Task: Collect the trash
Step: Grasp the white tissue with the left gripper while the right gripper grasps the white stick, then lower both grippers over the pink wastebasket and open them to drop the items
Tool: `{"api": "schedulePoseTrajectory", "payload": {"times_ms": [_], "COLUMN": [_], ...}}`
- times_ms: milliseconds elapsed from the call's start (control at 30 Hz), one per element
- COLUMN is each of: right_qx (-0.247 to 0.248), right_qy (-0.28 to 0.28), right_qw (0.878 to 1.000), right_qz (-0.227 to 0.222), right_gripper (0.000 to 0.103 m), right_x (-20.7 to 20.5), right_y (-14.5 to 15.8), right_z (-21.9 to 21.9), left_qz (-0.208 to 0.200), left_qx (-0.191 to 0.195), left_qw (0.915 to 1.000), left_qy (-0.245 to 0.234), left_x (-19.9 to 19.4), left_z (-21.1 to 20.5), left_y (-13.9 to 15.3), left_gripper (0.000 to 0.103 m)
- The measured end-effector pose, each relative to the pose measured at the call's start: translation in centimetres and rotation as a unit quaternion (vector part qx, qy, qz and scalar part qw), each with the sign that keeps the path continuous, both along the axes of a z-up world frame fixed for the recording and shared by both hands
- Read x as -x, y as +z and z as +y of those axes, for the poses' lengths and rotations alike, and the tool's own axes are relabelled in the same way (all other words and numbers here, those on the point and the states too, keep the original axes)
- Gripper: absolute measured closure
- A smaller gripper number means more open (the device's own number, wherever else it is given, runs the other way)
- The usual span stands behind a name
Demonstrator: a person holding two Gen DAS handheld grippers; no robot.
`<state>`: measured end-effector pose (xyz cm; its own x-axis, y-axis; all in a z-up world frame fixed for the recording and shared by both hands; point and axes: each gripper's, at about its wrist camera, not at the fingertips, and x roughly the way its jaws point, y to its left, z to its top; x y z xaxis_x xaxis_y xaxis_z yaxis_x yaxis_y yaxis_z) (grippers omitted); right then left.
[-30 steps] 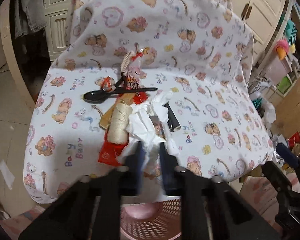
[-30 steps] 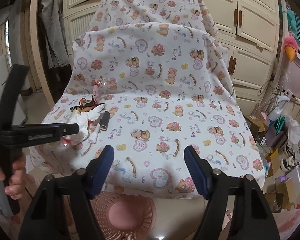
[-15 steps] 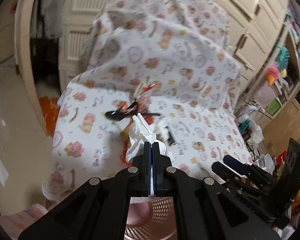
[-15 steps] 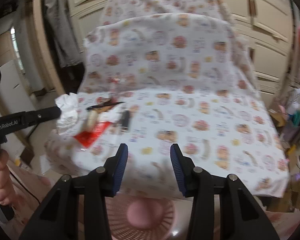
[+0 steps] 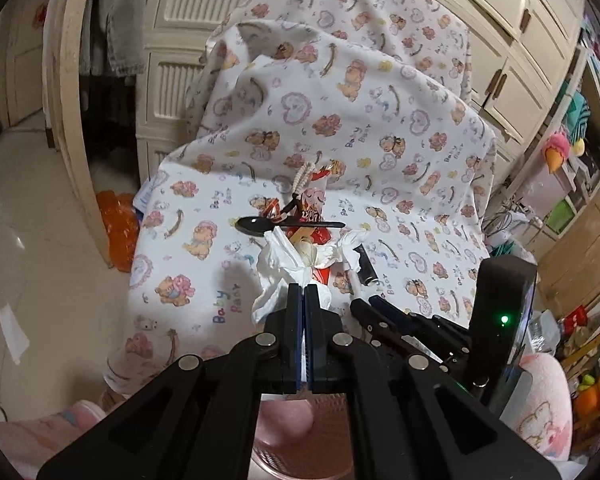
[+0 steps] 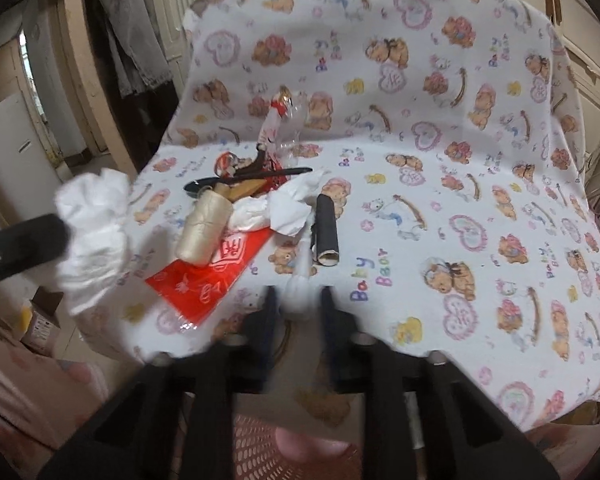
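Note:
A pile of trash lies on a chair draped in bear-print cloth [image 6: 460,200]: a black spoon [image 6: 248,176], a cream thread spool [image 6: 204,228], a red packet [image 6: 208,276], a black tube [image 6: 326,228] and crumpled white paper [image 6: 276,212]. My left gripper [image 5: 302,292] is shut on a white tissue [image 5: 280,268], held in the air over the chair's front; the tissue [image 6: 92,232] also shows at the left of the right wrist view. My right gripper [image 6: 299,304] is at the chair's front edge, jaws closing around a slim white piece [image 6: 300,288]. The blurred pads do not visibly press on it.
A pink mesh basket [image 6: 300,452] stands on the floor below the chair's front edge. Cream cupboards [image 5: 500,40] rise behind the chair. Shelves with toys and clutter [image 5: 572,208] fill the right side. An orange bag [image 5: 118,232] lies on the floor at the left.
My left gripper shut on the tissue and lifted it off the pile. My right gripper came down and in towards the pile, and its jaws narrowed from wide open.

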<state>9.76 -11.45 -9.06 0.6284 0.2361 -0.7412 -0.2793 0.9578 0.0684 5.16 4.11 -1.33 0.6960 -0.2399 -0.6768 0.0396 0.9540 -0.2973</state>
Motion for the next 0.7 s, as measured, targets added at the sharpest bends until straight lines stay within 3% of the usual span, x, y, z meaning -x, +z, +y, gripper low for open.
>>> {"api": "schedulePoseTrajectory", "payload": {"times_ms": [267, 433, 600, 700], "right_qx": [-0.024, -0.024, -0.015, -0.042], "right_qy": [0.026, 0.033, 0.037, 0.043], "right_qw": [0.999, 0.998, 0.999, 0.998], "right_qz": [-0.036, -0.054, -0.037, 0.001], "right_gripper": [0.089, 0.089, 0.089, 0.089], "right_x": [3.3, 7.0, 9.5, 10.2], "right_y": [3.8, 6.7, 8.4, 8.0], "right_z": [-2.2, -4.6, -5.9, -6.9], "left_qz": [-0.001, 0.023, 0.074, 0.098], "left_qx": [0.02, -0.001, 0.007, -0.01], "left_qw": [0.9995, 0.9986, 0.9952, 0.9924], "left_qy": [-0.026, -0.047, -0.063, -0.074], "left_x": [1.3, 1.9, 2.1, 2.5], "left_z": [-0.5, -2.7, -5.0, -6.3], "left_y": [0.6, 0.8, 2.5, 1.6], "left_gripper": [0.103, 0.103, 0.103, 0.103]}}
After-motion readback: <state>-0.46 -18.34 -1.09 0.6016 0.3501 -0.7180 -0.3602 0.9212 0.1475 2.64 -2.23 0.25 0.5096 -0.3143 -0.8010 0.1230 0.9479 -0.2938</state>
